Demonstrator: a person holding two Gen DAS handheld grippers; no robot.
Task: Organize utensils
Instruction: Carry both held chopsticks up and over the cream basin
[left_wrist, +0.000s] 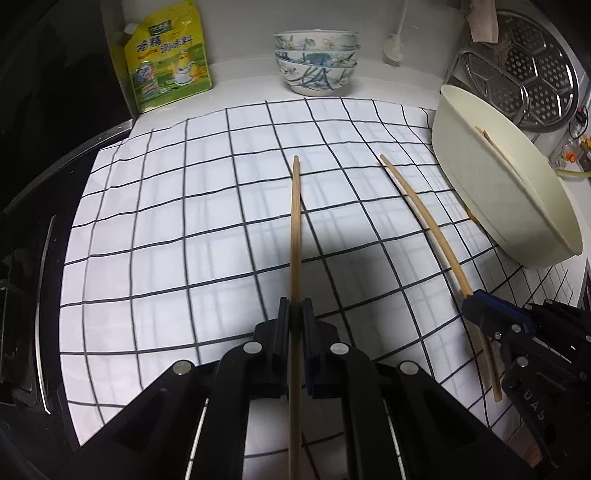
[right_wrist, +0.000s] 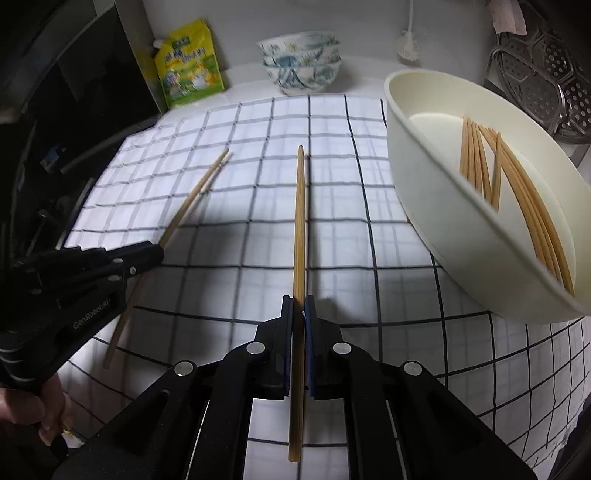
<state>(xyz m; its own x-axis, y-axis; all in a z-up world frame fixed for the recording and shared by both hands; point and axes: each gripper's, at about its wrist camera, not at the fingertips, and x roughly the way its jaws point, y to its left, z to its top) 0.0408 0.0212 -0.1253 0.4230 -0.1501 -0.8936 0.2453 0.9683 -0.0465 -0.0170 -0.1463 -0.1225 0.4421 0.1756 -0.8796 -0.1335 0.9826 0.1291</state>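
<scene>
Nearest the left wrist lens: left tool (left_wrist: 294, 304), pads pinched on a single bamboo chopstick (left_wrist: 295, 221) running straight forward above the checked cloth (left_wrist: 166, 221), tip pointing toward the far wall. Seen again from the right wrist view as the black left tool (right_wrist: 157, 253) at the left edge, clamped on that left chopstick (right_wrist: 199, 192), rear end sticking out behind and below the pads.

Nearest the right wrist lens: right tool (right_wrist: 298, 306), blue-lined pads closed tight on a second chopstick (right_wrist: 299, 221), also held lengthwise, front end raised over the cloth (right_wrist: 351, 221), back end reaching past the linkage toward the camera. From the left wrist view, the right tool (left_wrist: 476, 302) at the lower right, gripping its right chopstick (left_wrist: 417, 203) partway along the shaft.

To the right, a cream oval basin (left_wrist: 517, 229) tilted on the cloth's edge; inside the basin (right_wrist: 436, 192), a bundle of chopsticks (right_wrist: 517, 192) lying along the far wall, roughly a dozen, exact count unclear.

At the back of the tabletop (left_wrist: 240, 77): stacked patterned bowls (left_wrist: 316, 61) near the middle, a yellow-green refill pouch (left_wrist: 168, 59) at the left against a dark panel. Far right, a perforated metal steamer rack (left_wrist: 532, 74) standing upright behind the basin.
</scene>
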